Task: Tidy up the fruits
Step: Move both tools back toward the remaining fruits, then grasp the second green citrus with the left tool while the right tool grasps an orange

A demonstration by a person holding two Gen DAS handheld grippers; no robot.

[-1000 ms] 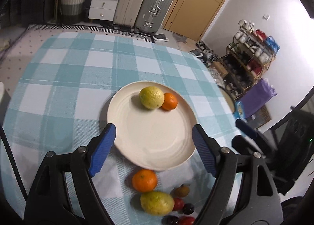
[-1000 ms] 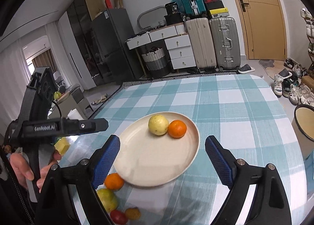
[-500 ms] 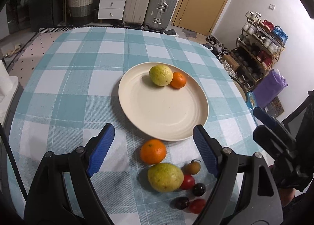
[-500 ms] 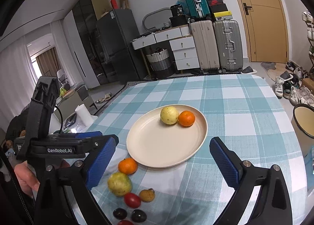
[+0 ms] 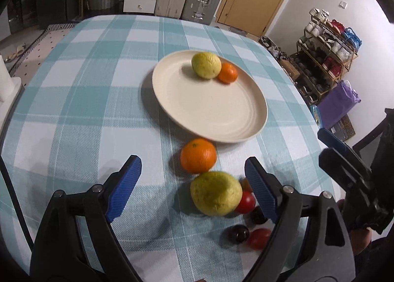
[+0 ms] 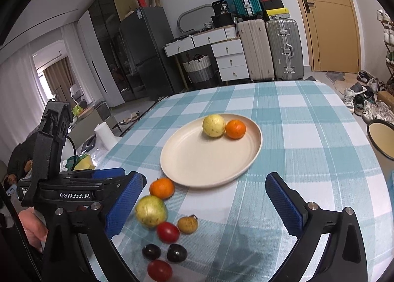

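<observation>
A cream plate (image 5: pixel 209 109) (image 6: pixel 209 159) on the checked tablecloth holds a yellow-green fruit (image 5: pixel 206 65) (image 6: pixel 213 125) and a small orange (image 5: pixel 227 73) (image 6: pixel 235 129). In front of the plate lie a loose orange (image 5: pixel 198 155) (image 6: pixel 161 188), a second yellow-green fruit (image 5: pixel 216 193) (image 6: pixel 151 211), red tomatoes (image 5: pixel 246 202) (image 6: pixel 167 232), dark plums (image 5: pixel 238 234) (image 6: pixel 176 253) and a small brown fruit (image 6: pixel 187 224). My left gripper (image 5: pixel 193 183) is open, its jaws standing either side of the loose orange and yellow-green fruit. My right gripper (image 6: pixel 204 205) is open and empty above the small fruits.
The table edge falls away to the right, with a shoe rack (image 5: pixel 327 43) beyond it. A cream-rimmed bowl or stool (image 6: pixel 381 139) stands off the right edge. Suitcases (image 6: pixel 270 48) and drawers stand at the far wall. A paper roll (image 6: pixel 104 134) sits off the left side.
Both grippers have pulled back from the plate toward the near edge. The loose fruits in front of the plate have come into full view between the jaws.
</observation>
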